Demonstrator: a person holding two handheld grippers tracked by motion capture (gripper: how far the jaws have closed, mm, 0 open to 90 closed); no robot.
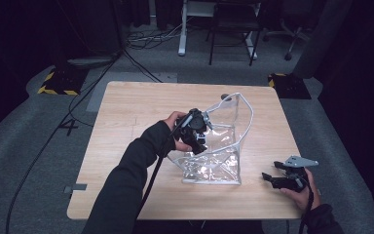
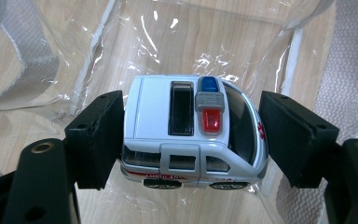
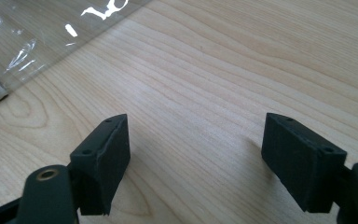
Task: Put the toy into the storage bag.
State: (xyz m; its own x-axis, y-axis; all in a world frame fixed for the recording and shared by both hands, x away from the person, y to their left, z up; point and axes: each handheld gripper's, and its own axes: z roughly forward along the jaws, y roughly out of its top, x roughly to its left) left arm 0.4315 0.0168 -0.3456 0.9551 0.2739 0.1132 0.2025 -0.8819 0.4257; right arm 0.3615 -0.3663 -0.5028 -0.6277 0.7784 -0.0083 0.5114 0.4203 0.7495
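Tongs (image 2: 191, 140) around white toy ambulance (image 2: 193, 133)

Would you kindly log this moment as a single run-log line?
left tool: shut on white toy ambulance, inside clear plastic bag | right tool: open, nothing between jaws, over light wooden table

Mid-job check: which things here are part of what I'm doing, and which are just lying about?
In the job:
- toy ambulance, clamped in the left gripper
- clear plastic bag, standing open under it

Lying about:
- right gripper, open, idle over bare table
- chair and cables on the floor behind
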